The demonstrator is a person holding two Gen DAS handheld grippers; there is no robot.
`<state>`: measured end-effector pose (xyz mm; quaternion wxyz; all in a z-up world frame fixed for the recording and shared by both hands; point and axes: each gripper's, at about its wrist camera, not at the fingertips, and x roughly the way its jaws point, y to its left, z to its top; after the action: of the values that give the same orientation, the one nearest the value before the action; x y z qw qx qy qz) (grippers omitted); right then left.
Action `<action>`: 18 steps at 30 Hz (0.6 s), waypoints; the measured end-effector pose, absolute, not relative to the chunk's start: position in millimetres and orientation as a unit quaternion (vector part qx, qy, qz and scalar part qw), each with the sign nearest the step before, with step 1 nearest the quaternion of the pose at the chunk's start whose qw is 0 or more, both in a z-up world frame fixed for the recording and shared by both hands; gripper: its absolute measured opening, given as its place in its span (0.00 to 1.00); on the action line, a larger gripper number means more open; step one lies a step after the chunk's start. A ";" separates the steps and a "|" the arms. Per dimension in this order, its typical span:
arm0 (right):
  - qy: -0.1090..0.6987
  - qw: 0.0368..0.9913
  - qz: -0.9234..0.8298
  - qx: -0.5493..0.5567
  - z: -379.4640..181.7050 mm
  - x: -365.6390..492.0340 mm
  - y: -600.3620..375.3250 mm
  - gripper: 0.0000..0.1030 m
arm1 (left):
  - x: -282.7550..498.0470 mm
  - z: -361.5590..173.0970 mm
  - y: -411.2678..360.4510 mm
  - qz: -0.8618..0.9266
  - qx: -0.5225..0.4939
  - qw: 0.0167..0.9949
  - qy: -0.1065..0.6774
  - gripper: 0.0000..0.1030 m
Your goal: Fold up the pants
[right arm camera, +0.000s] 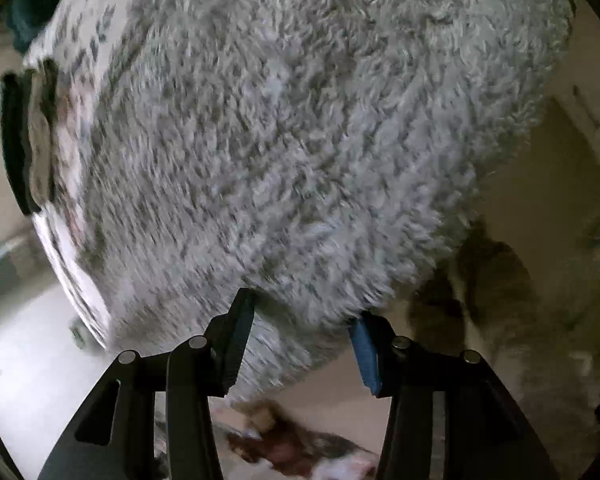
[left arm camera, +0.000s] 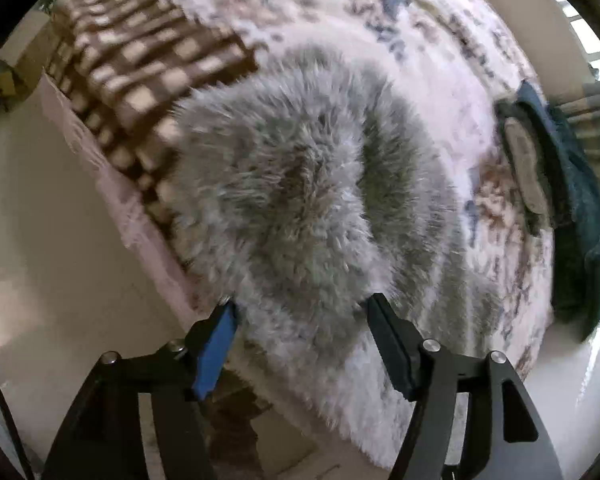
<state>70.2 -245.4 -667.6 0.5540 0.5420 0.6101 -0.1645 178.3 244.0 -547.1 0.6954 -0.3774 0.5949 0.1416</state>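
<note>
Grey fluffy fleece pants [left arm camera: 300,184] lie in a heap on a pale patterned bed cover [left arm camera: 440,60]. In the left wrist view my left gripper [left arm camera: 300,312] is open, its fingers straddling the near edge of the pants without pinching them. In the right wrist view the same pants [right arm camera: 300,140] fill the frame. My right gripper [right arm camera: 304,316] is open too, its fingertips at the lower hem of the fleece, with fabric between the jaws but no grip.
A brown checked blanket [left arm camera: 140,64] lies at the far left of the bed. A folded dark green and grey garment pile [left arm camera: 548,184] sits at the bed's right edge, also shown in the right wrist view [right arm camera: 24,136]. Pale floor [left arm camera: 40,220] lies beside the bed.
</note>
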 end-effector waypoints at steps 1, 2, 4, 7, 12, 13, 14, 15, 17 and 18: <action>0.601 0.562 -0.172 0.541 -665.3 68.3 -246.0 0.21 | 181.9 -549.7 242.7 0.140 -0.379 0.699 0.591 0.54; 0.594 0.571 -0.185 0.536 -660.1 65.7 -248.0 0.10 | 186.5 -548.3 240.3 0.142 -0.369 0.708 0.585 0.23; 0.591 0.583 -0.188 0.525 -651.2 63.0 -247.2 0.10 | 186.1 -539.4 237.4 0.134 -0.359 0.721 0.577 0.12; 0.597 0.601 -0.178 0.501 -633.0 73.5 -240.4 0.09 | 171.8 -511.8 233.3 0.131 -0.328 0.749 0.560 0.10; 0.611 0.619 -0.172 0.463 -610.4 71.2 -240.2 0.08 | 149.7 -526.4 244.5 0.160 -0.304 0.724 0.599 0.10; 0.618 0.617 -0.173 0.456 -613.5 70.9 -238.5 0.09 | 147.6 -537.7 247.2 0.166 -0.305 0.712 0.610 0.10; 0.630 0.610 -0.173 0.448 -622.4 71.0 -238.0 0.09 | 145.0 -547.0 250.1 0.169 -0.308 0.701 0.620 0.11; 0.640 0.603 -0.169 0.445 -631.2 80.7 -232.6 0.09 | 145.6 -558.8 252.7 0.179 -0.313 0.687 0.631 0.14; 0.675 0.586 -0.164 0.417 -650.9 87.8 -231.6 0.18 | 146.0 -560.6 254.2 0.179 -0.317 0.680 0.637 0.19; 0.696 0.574 -0.159 0.401 -658.3 94.2 -230.3 0.20 | 145.6 -552.7 252.2 0.177 -0.311 0.679 0.641 0.25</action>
<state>94.2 -230.3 -658.3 0.5736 0.4015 0.6960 -0.1593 145.6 252.2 -552.7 0.6786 -0.3111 0.6414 0.1770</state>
